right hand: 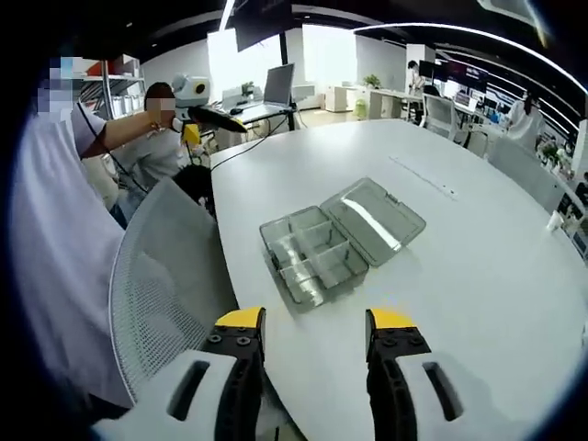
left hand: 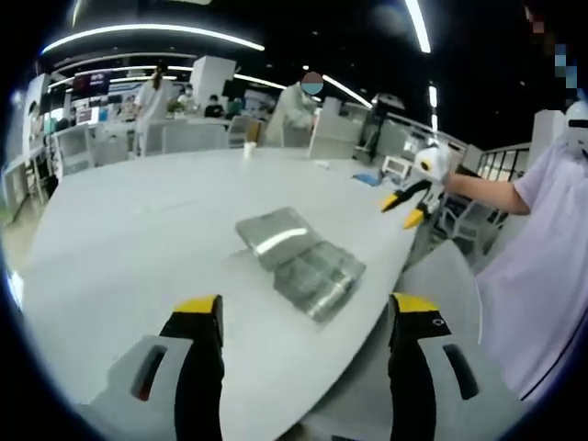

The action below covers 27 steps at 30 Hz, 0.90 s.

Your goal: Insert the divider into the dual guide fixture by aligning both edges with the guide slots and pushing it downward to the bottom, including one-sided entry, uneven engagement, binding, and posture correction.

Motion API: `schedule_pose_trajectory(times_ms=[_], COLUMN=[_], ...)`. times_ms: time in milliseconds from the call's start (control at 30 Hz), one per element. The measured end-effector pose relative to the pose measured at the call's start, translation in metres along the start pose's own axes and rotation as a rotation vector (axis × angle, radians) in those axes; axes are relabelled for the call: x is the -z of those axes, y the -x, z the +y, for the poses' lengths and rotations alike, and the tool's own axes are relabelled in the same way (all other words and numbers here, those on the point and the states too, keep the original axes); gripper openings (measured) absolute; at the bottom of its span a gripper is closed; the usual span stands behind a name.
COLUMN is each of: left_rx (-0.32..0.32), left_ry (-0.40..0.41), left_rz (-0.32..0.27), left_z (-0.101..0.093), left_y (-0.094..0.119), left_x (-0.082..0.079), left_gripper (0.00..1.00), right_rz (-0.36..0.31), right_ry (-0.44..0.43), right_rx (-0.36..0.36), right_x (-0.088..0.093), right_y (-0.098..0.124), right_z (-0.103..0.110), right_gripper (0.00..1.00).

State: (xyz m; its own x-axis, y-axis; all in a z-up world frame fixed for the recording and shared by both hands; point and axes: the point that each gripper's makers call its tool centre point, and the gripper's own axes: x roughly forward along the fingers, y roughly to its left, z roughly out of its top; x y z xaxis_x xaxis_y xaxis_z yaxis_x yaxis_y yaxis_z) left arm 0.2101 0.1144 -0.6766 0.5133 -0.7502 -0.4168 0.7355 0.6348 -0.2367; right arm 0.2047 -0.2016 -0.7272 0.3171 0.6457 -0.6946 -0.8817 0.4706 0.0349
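A clear grey plastic box (left hand: 317,280) lies on the white table (left hand: 138,239) with its lid (left hand: 271,234) folded open. Thin partitions (right hand: 308,253) split the box (right hand: 312,262) into several compartments; its lid (right hand: 377,219) lies flat beside it. My left gripper (left hand: 306,308) hovers open and empty, short of the box. My right gripper (right hand: 315,322) is also open and empty, just short of the box's near edge. In the left gripper view the right gripper (left hand: 413,197) shows at the right, above the table edge. In the right gripper view the left gripper (right hand: 197,110) shows at the upper left.
A grey mesh chair (right hand: 156,276) stands against the table edge beside the person in a white sleeve (left hand: 542,266). More desks, chairs (left hand: 184,136) and people (left hand: 299,106) fill the room behind. The white table (right hand: 478,248) spreads wide around the box.
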Motion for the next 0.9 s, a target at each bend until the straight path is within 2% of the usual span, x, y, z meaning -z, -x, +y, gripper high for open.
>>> schedule_pose_trajectory(times_ms=[233, 467, 733, 900], left_rx=[-0.005, -0.018, -0.043, -0.048], left_ry=[-0.010, -0.019, -0.014, -0.007], left_rz=[0.016, 0.008, 0.036, 0.026], left_z=[-0.005, -0.008, -0.004, -0.004], left_y=[0.004, 0.010, 0.012, 0.013], left_x=[0.008, 0.008, 0.023, 0.021], left_gripper=[0.81, 0.83, 0.84, 0.84], right_rz=[-0.029, -0.068, -0.054, -0.056], right_ry=[-0.048, -0.082, -0.091, -0.091], right_rx=[0.014, 0.033, 0.032, 0.023], right_x=[0.020, 0.030, 0.041, 0.038], right_y=[0.021, 0.034, 0.026, 0.023], right_z=[0.001, -0.004, -0.006, -0.006], right_gripper=[0.50, 0.54, 0.60, 0.59])
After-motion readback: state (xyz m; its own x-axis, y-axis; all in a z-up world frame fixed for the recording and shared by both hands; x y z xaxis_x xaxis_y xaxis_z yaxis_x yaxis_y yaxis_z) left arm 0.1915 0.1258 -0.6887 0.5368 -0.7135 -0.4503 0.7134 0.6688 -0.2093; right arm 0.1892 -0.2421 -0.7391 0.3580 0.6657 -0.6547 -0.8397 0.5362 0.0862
